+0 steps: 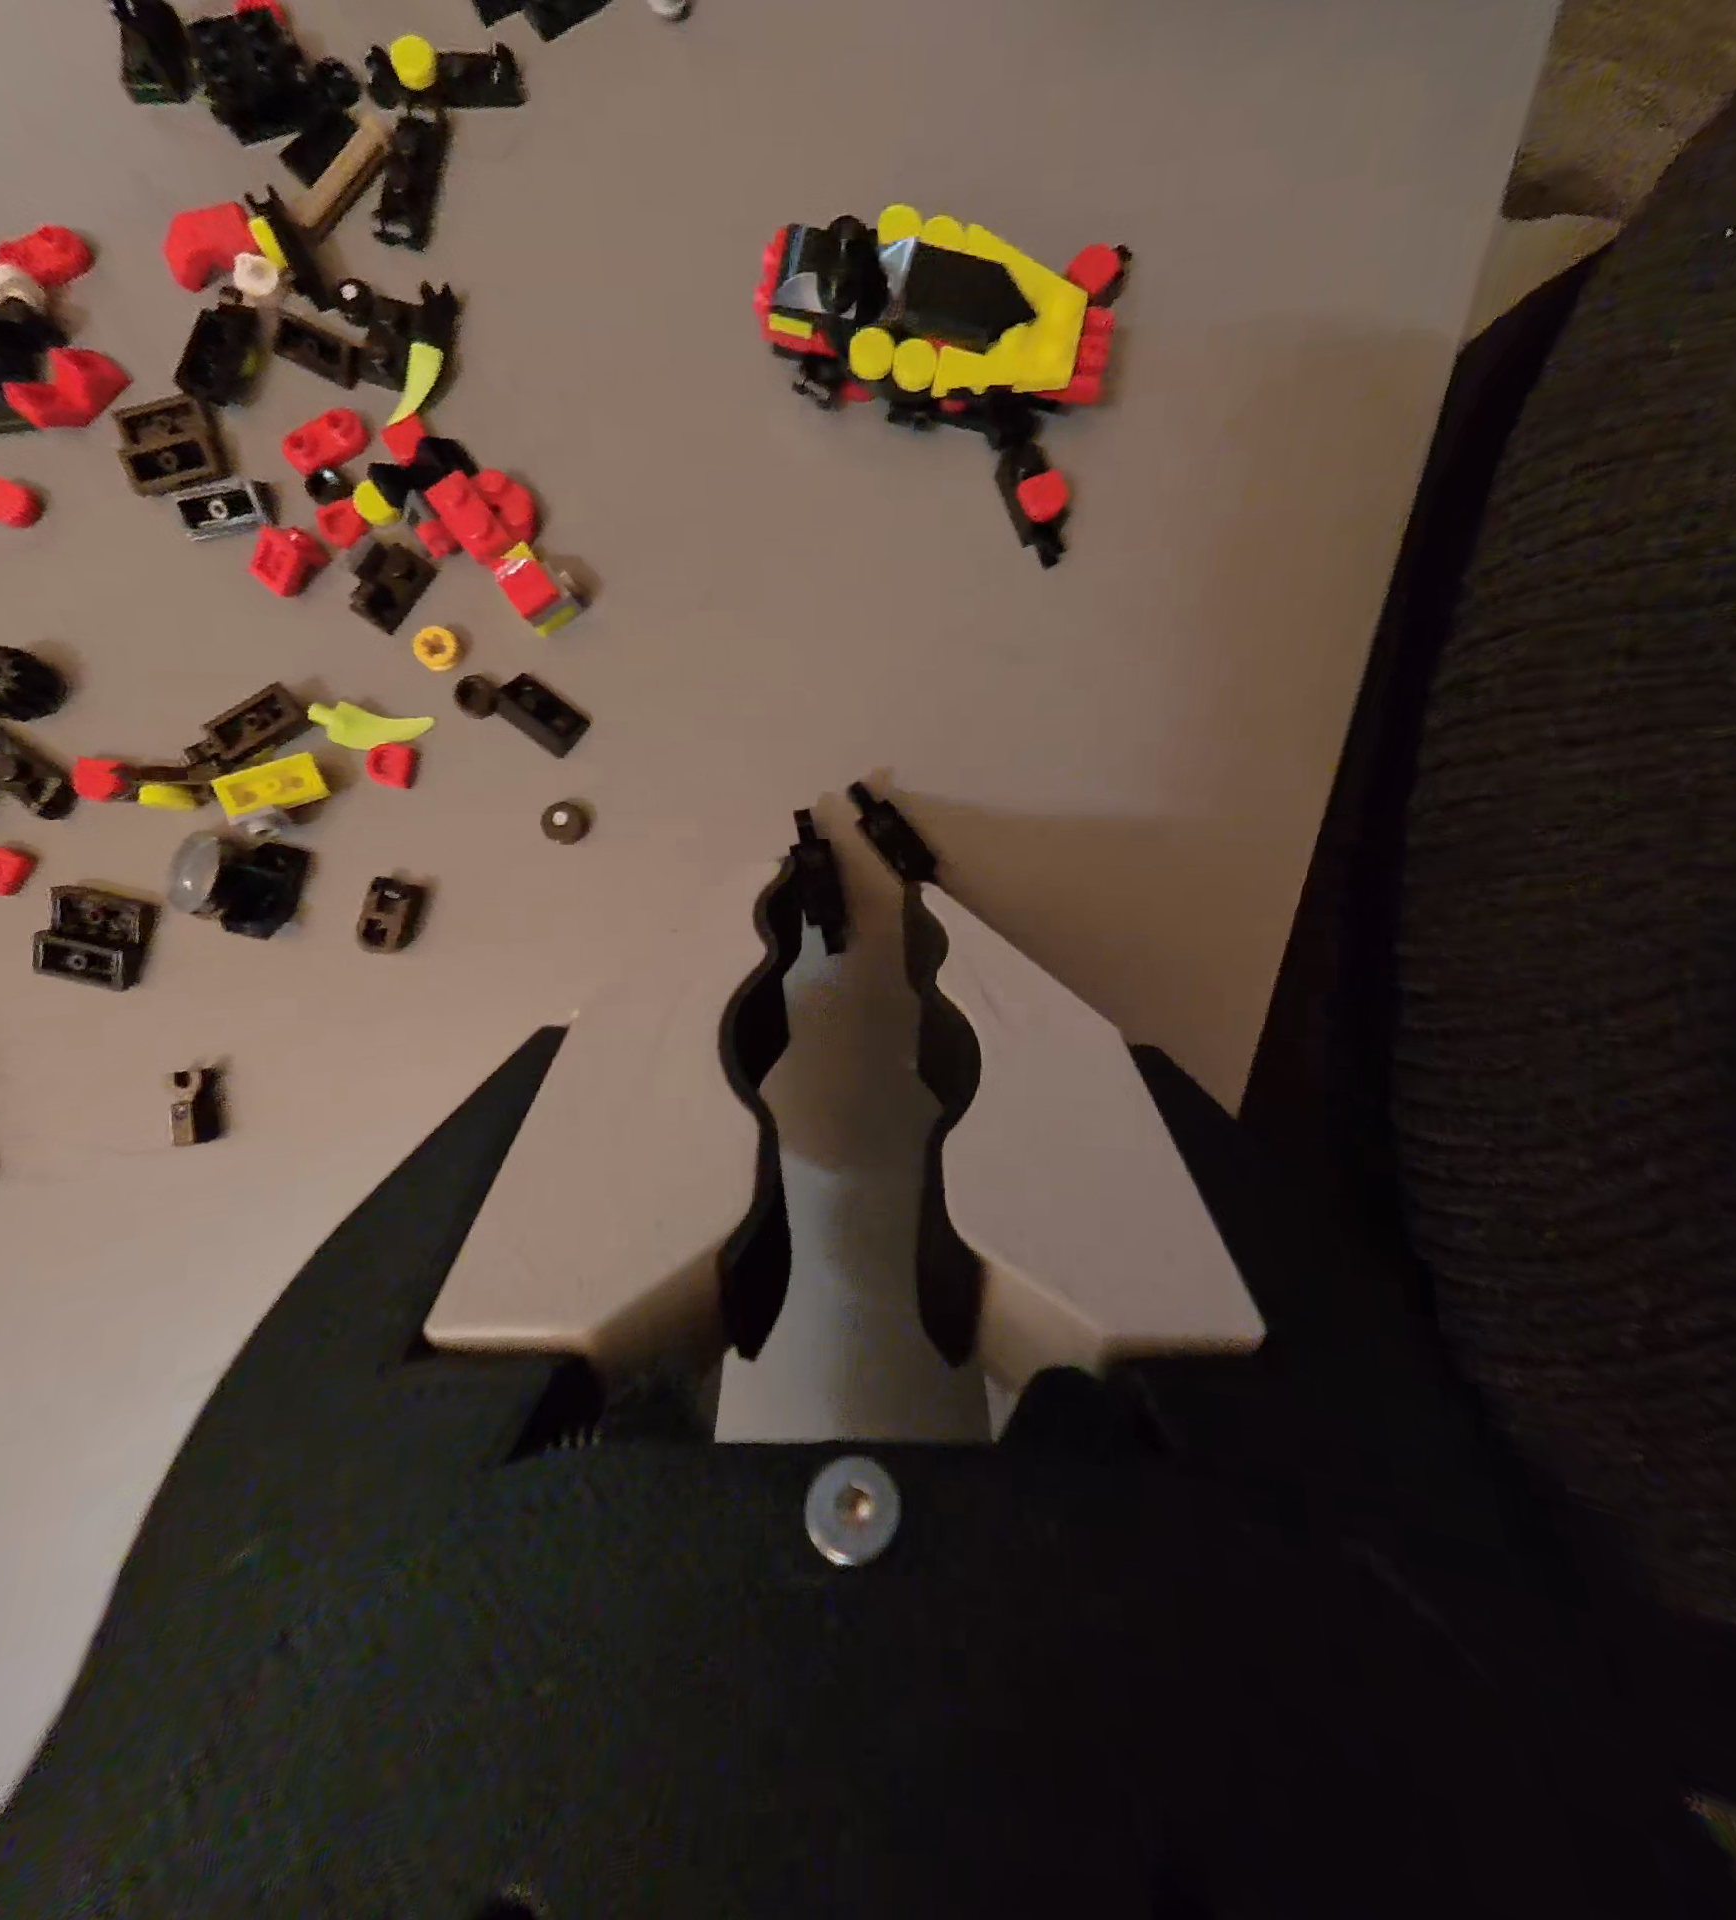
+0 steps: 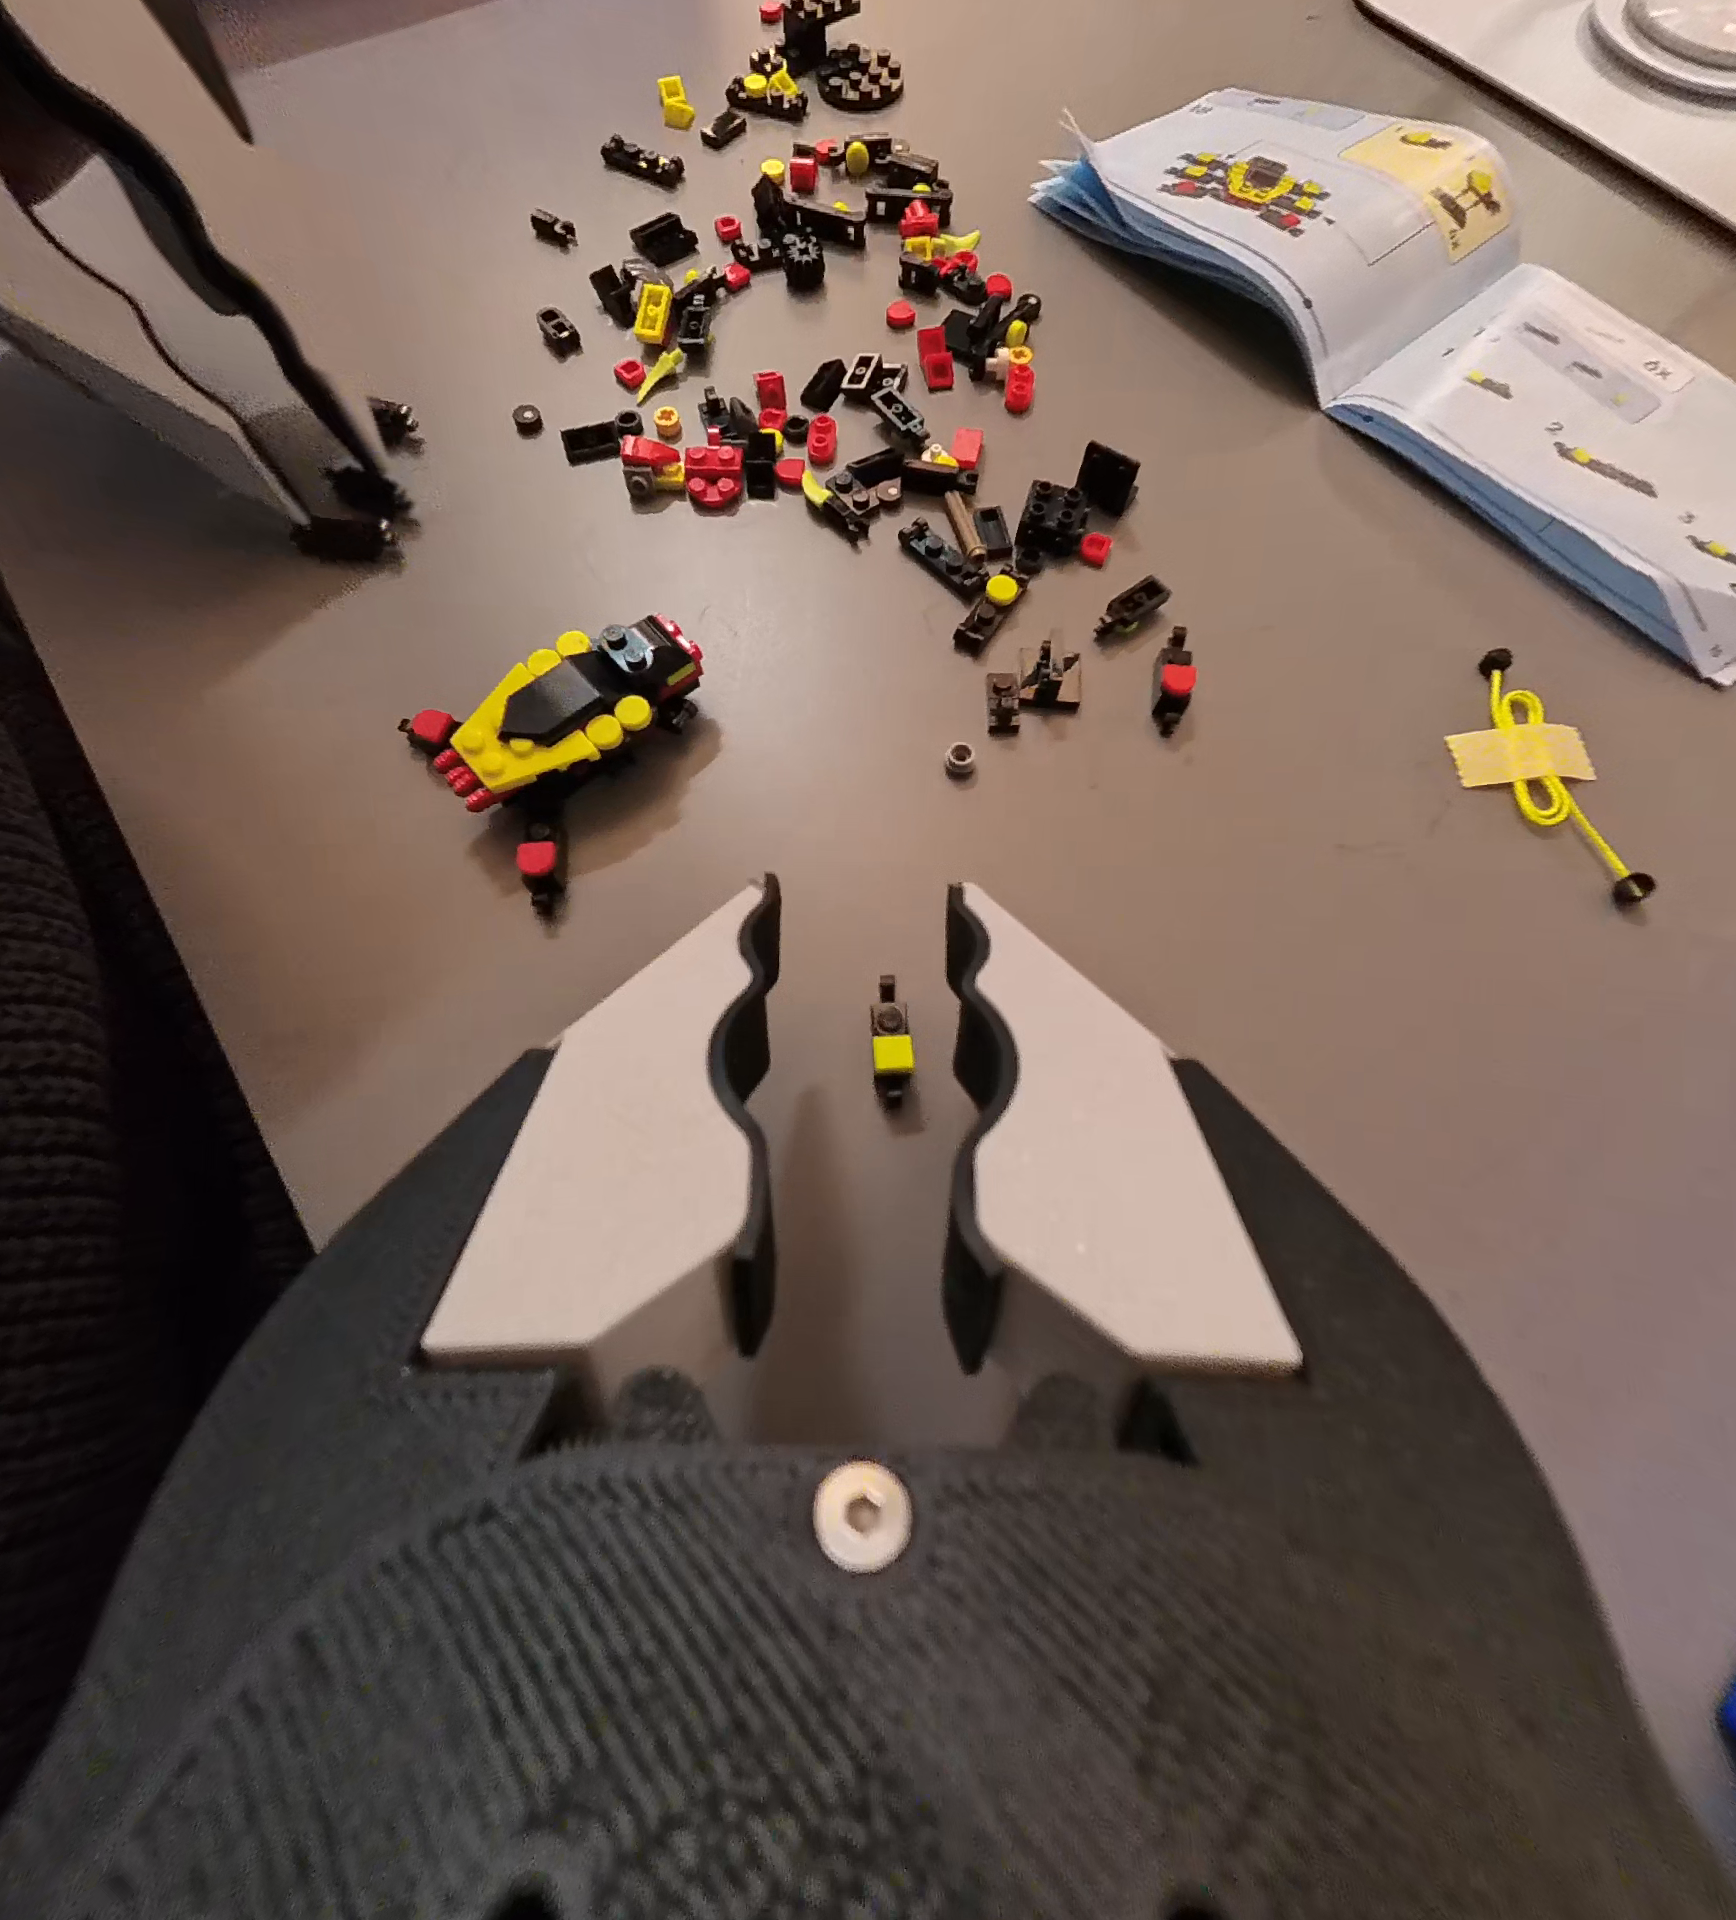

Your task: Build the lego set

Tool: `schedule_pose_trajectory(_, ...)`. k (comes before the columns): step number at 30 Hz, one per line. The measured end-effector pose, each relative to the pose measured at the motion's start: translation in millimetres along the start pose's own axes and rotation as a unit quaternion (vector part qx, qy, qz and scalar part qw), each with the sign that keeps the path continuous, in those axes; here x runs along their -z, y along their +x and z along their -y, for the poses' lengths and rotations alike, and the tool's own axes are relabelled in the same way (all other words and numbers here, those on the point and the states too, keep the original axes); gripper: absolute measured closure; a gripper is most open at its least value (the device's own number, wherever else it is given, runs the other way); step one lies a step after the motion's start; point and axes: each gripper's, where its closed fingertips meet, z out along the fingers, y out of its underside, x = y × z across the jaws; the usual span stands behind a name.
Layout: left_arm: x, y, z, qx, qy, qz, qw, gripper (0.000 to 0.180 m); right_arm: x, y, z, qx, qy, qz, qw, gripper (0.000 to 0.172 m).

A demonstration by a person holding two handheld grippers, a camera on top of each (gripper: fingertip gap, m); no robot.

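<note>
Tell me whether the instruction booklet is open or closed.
Open: the booklet lies spread on the table, with two facing pages showing on either side of its centre fold.

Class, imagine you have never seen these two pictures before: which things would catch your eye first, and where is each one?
First, the bright yellow, red and black brick model standing alone on the grey table, ahead and left of the right hand-held gripper. Behind it spreads a scatter of loose red, yellow and black bricks, with an open instruction booklet at the right. A small black piece with a yellow tile lies untouched between that gripper's open fingers.
</note>
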Motion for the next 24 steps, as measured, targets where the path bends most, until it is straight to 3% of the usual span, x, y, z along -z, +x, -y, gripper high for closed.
schedule_pose_trajectory(5,1,-5,0,-0.004,0.006,0.038,0.999,0.163,0,0,0,0.002,-0.001,-0.002,1.000,0.142)
schedule_pose_trajectory(11,-4,-8,-2,0.008,0.009,0.033,0.999,0.160,-1,-1,0,0.004,-0.003,0.000,1.000,0.142)
schedule_pose_trajectory(24,12,-62,-17,0.081,0.017,0.128,0.988,0.168,-1,-3,0,0.007,-0.002,0.002,1.000,0.142)
